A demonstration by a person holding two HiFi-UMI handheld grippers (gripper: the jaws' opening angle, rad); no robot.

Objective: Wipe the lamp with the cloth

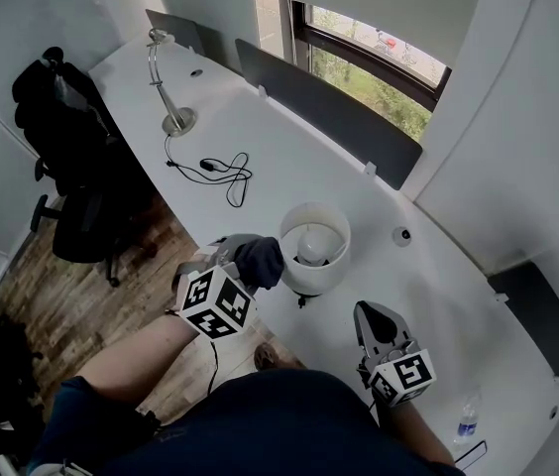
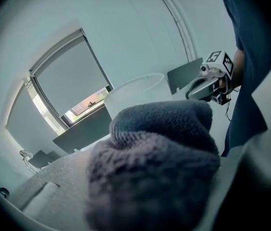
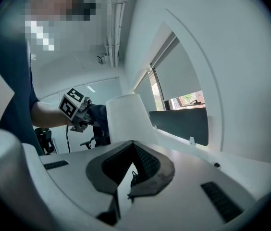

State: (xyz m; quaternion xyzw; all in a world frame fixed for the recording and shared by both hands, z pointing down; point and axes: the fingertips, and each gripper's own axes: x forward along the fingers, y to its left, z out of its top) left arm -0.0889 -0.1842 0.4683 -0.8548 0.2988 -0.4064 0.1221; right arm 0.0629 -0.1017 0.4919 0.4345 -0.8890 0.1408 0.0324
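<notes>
A table lamp with a white drum shade (image 1: 314, 249) stands near the front edge of the white desk (image 1: 260, 147). My left gripper (image 1: 245, 258) is shut on a dark knitted cloth (image 1: 260, 262), which rests against the shade's left side. In the left gripper view the cloth (image 2: 154, 162) fills the space between the jaws, with the shade (image 2: 135, 93) just behind it. My right gripper (image 1: 379, 327) hovers to the right of the lamp, apart from it, jaws shut on nothing. The right gripper view shows the shade (image 3: 128, 117) and the cloth (image 3: 98, 117) beyond the jaws.
A silver desk lamp (image 1: 166, 82) and a black cable (image 1: 222, 170) lie at the far left of the desk. Grey partition panels (image 1: 329, 107) line its back edge under the window. A black office chair (image 1: 71, 137) stands on the wooden floor; a water bottle (image 1: 466, 422) is at the right.
</notes>
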